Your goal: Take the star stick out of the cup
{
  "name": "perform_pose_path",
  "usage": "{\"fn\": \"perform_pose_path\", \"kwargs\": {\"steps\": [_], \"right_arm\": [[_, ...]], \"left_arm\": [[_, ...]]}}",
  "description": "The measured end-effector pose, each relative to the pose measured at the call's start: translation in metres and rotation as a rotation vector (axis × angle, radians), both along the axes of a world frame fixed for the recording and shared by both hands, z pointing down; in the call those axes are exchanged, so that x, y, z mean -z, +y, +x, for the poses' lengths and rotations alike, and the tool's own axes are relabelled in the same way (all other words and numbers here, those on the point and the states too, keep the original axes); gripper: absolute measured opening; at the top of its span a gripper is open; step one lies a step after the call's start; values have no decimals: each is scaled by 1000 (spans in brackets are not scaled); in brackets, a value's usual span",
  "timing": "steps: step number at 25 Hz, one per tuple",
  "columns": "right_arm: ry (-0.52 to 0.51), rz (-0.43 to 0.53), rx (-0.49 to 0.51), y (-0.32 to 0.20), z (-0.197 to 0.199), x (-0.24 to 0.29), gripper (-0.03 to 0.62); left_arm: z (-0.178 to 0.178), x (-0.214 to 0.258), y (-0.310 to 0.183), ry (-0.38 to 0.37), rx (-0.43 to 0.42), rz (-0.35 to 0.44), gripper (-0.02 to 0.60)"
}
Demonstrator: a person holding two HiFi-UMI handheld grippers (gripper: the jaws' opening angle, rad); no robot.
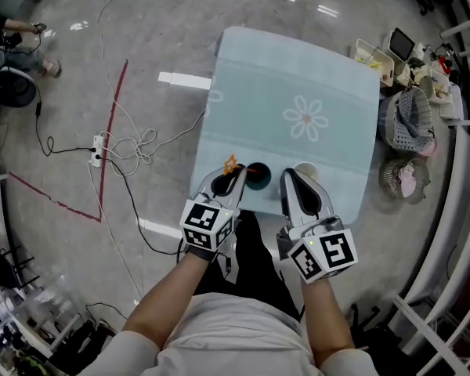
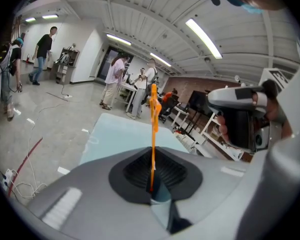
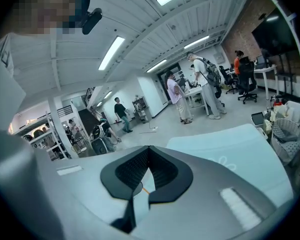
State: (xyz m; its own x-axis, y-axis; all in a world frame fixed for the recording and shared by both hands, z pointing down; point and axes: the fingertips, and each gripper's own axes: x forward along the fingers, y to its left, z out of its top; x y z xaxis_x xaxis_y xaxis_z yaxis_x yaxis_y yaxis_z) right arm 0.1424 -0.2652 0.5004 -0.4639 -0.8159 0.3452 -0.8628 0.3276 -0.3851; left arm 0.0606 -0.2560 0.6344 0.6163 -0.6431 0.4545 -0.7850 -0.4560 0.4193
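- Two grippers sit over the near edge of the table (image 1: pixel 298 77), which has a pale teal cloth with a flower print.
- Left gripper (image 1: pixel 236 172) (image 2: pixel 151 156): the claw is pressed together on the stick (image 1: pixel 231 164) (image 2: pixel 153 134), which is pinched in the seam between the dark pads (image 2: pixel 130 171).
- Stick axis: in the left gripper view, the thin orange shaft runs straight along the seam and out beyond the tips. The long axis is in line with the jaws.
- Stick direction: the star end points away from the gripper, well clear of the pads. The other end goes down into the seam and cannot be seen.
- Stick position: in the head view, the star shows just past the left tips, beside the left rim of the cup (image 1: pixel 258 176). No view shows whether the lower end is inside the cup.
- Cup: dark and round, upright on the cloth between the two grippers.
- Right gripper (image 1: pixel 294 175) (image 3: pixel 149 149): the claw is pressed together at the tips and holds nothing. It is just right of the cup.
- A pale round object (image 1: pixel 307 168) stands just beyond the right gripper.
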Motion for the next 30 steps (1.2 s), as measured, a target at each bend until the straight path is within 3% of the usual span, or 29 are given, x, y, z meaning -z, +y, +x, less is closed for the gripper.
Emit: {"fn": "perform_pose_path", "kwargs": {"steps": [14, 30], "right_arm": [[-3, 90, -99, 23, -3, 48, 9], [30, 208, -167, 69, -4, 135, 9]], "left_arm": [[-11, 86, 10, 22, -116, 118, 20], [-14, 220, 52, 42, -250, 284, 20]]}}
